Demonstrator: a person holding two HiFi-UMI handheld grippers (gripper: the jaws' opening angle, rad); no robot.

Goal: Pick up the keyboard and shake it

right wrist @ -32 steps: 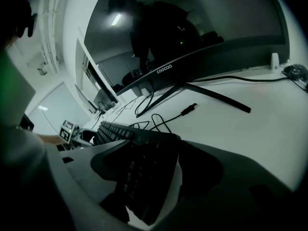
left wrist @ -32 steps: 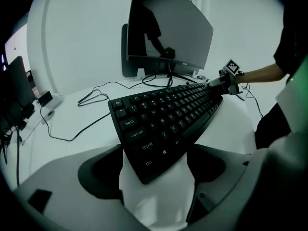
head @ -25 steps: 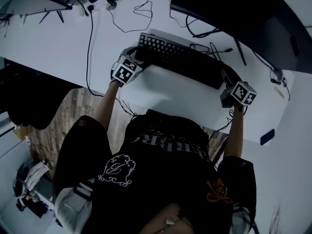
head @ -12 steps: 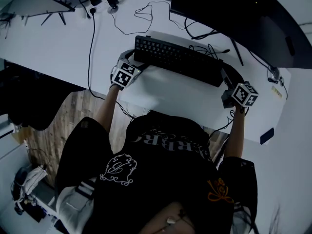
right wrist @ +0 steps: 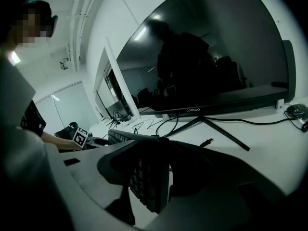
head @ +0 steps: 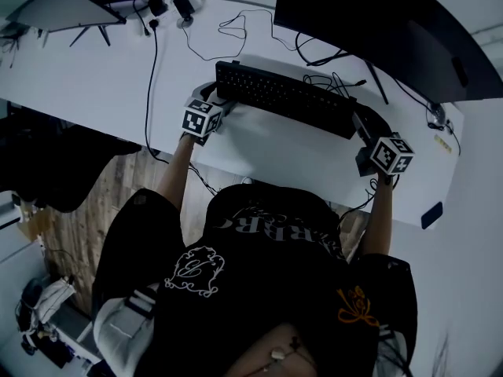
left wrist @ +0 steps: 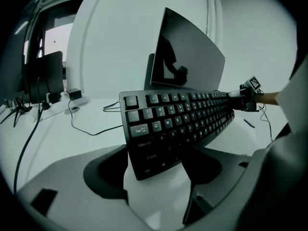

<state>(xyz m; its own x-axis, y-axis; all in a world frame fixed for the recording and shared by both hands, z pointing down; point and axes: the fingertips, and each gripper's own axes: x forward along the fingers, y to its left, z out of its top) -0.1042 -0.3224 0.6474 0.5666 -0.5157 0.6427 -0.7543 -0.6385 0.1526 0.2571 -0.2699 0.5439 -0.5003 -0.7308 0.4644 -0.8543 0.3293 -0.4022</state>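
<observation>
Keyboard (head: 287, 96), black, spans the gap between the two tools in the head view, over the white counter (head: 94, 69) and in front of a dark monitor (head: 377, 22). The left tool (head: 214, 99) is at its left end and the right tool (head: 363, 126) at its right end. A thin cable (head: 148, 69) trails over the counter further left.

In the left gripper view the keyboard (left wrist: 178, 119) has its left end between the jaws of the left tool (left wrist: 154, 170). Its key face is turned toward the camera and tilted, Esc corner high, Ctrl corner low. Both jaws lie against it, pinching it, and they have just been closing. Its far end reaches the right tool (left wrist: 248, 97), with the monitor (left wrist: 187, 57) behind.

In the right gripper view the keyboard (right wrist: 147, 186) stands nearly on edge between the jaws of the right tool (right wrist: 154, 177), which clamp it from either side and have just been closing. The left tool (right wrist: 83, 137) shows at the far end.
</observation>
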